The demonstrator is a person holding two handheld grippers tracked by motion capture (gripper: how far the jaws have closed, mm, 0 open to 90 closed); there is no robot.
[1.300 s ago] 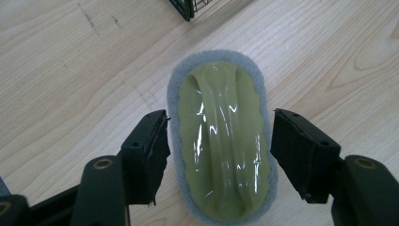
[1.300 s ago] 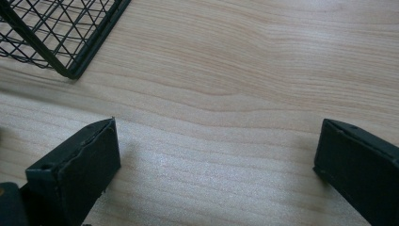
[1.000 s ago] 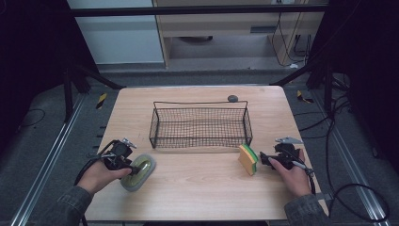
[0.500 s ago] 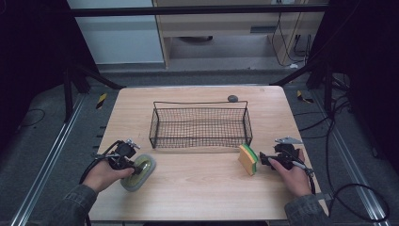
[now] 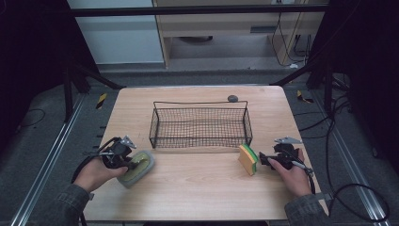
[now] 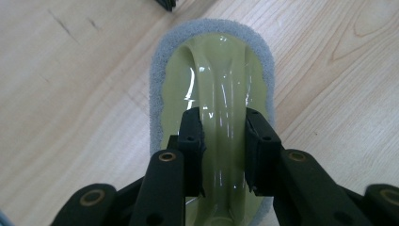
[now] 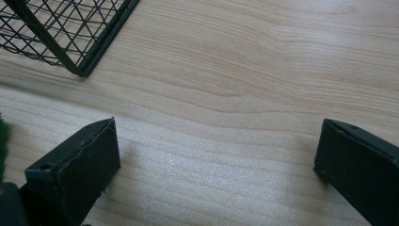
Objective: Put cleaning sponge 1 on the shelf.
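Note:
An olive-green scrubber (image 5: 137,167) with a grey foam pad lies on the wooden table (image 5: 197,188) at the front left. My left gripper (image 5: 123,157) is over it. In the left gripper view the scrubber (image 6: 211,70) has a raised glossy handle, and my left gripper (image 6: 223,143) is shut on that ridge, one jaw on each side. A yellow sponge with a green face (image 5: 247,159) stands on edge at the front right. My right gripper (image 5: 263,159) is just right of it, apart from it. The right gripper (image 7: 216,146) is open wide over bare wood, with a sliver of the green sponge (image 7: 2,141) at the left edge.
A black wire basket (image 5: 200,123) stands in the middle of the table, its corner (image 7: 70,42) close ahead of the right gripper. A small dark object (image 5: 232,98) lies behind the basket. Cables trail from both grippers toward the table's front corners.
The left hand has shifted slightly at the scrubber. The right gripper, sponge and basket stay where they were.

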